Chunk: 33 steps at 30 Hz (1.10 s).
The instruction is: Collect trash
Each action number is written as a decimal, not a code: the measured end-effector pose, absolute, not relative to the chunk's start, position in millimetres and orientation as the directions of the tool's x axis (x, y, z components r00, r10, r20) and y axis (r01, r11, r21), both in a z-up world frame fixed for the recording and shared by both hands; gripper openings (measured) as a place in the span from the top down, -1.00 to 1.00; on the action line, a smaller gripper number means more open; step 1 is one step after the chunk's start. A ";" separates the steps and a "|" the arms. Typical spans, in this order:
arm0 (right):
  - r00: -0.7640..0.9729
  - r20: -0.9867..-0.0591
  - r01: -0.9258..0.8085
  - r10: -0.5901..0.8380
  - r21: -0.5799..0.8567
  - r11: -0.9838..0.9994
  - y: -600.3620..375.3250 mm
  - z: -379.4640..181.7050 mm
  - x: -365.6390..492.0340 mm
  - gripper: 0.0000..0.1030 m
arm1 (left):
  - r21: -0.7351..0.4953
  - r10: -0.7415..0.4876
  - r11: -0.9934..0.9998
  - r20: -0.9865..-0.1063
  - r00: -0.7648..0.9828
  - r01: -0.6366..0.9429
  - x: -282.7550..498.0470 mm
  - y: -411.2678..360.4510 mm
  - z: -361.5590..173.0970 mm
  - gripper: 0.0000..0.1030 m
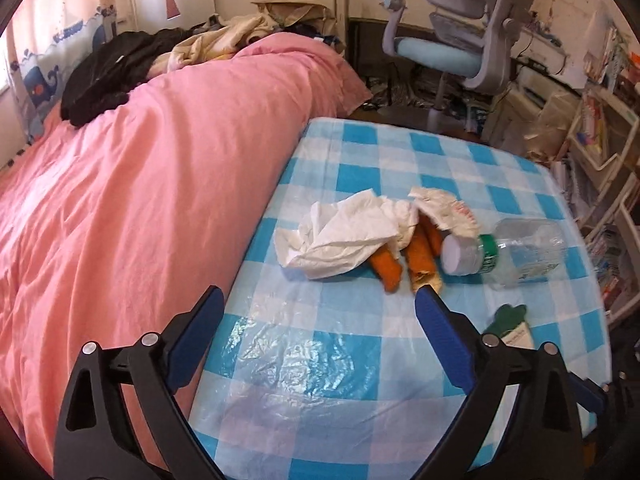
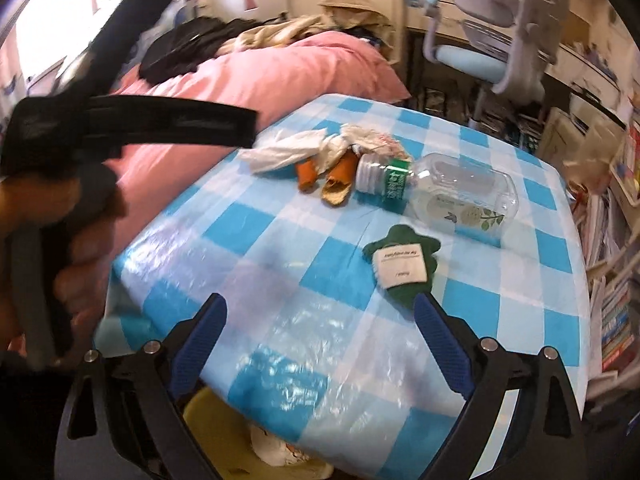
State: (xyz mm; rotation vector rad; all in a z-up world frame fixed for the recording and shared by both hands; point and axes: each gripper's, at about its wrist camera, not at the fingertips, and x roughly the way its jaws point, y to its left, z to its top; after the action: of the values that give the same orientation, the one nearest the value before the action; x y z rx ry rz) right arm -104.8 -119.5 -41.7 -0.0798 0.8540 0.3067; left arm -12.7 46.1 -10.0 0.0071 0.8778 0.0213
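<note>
Both the left gripper [image 1: 316, 304] and right gripper [image 2: 320, 312] gape wide, empty; the bottle [image 2: 448, 188] could roll off the bench [image 2: 280, 264] if nudged.

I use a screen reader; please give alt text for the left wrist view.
The open left tool hovers over a blue-and-white checked tablecloth holding crumpled white tissue, orange peel pieces and a clear plastic bottle lying on its side.

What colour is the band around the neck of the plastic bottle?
Green, with white markings: the band on the bottle shows best in the right wrist view.
</note>
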 end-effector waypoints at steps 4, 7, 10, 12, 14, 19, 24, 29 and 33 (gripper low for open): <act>0.612 -0.755 -0.297 0.235 0.055 0.953 -113.4 -44.3 -99.6 -0.81 | 0.007 0.001 1.000 -0.747 0.665 0.007 -17.7 48.2 4.2 -0.85; 0.605 -0.758 -0.305 0.244 0.062 0.950 -110.1 -47.4 -97.5 -0.82 | -0.027 -0.027 1.000 -0.748 0.663 0.010 -17.9 51.1 10.0 -0.85; 0.597 -0.761 -0.313 0.253 0.069 0.947 -106.4 -50.4 -95.9 -0.83 | -0.036 -0.035 0.999 -0.754 0.656 0.012 -15.6 52.7 9.8 -0.85; 0.592 -0.765 -0.316 0.255 0.070 0.946 -104.4 -52.4 -95.4 -0.83 | -0.032 -0.036 0.999 -0.764 0.644 0.017 -13.1 52.8 7.1 -0.85; 0.589 -0.765 -0.321 0.261 0.075 0.944 -103.0 -53.1 -95.6 -0.83 | -0.026 -0.033 0.999 -0.768 0.640 0.020 -12.9 51.7 4.9 -0.85; 0.591 -0.762 -0.330 0.267 0.073 0.941 -101.1 -52.3 -97.3 -0.83 | -0.024 -0.035 0.999 -0.767 0.641 0.025 -13.8 48.2 5.1 -0.85; 0.596 -0.757 -0.332 0.266 0.069 0.941 -101.2 -50.7 -98.9 -0.83 | -0.009 -0.031 0.999 -0.770 0.638 0.039 -13.2 42.7 3.5 -0.85; 0.597 -0.756 -0.335 0.266 0.066 0.940 -100.9 -50.2 -98.4 -0.84 | -0.007 -0.030 0.999 -0.770 0.638 0.039 -13.0 41.5 3.4 -0.85; 0.598 -0.756 -0.336 0.267 0.066 0.940 -100.9 -50.0 -98.1 -0.84 | -0.006 -0.031 0.999 -0.770 0.638 0.041 -12.8 41.5 3.4 -0.85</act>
State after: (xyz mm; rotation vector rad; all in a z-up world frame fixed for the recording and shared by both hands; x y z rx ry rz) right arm -98.1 -100.9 -50.0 -0.0865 0.8622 0.3500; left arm -12.8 41.5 3.4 0.0120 0.8781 -0.0409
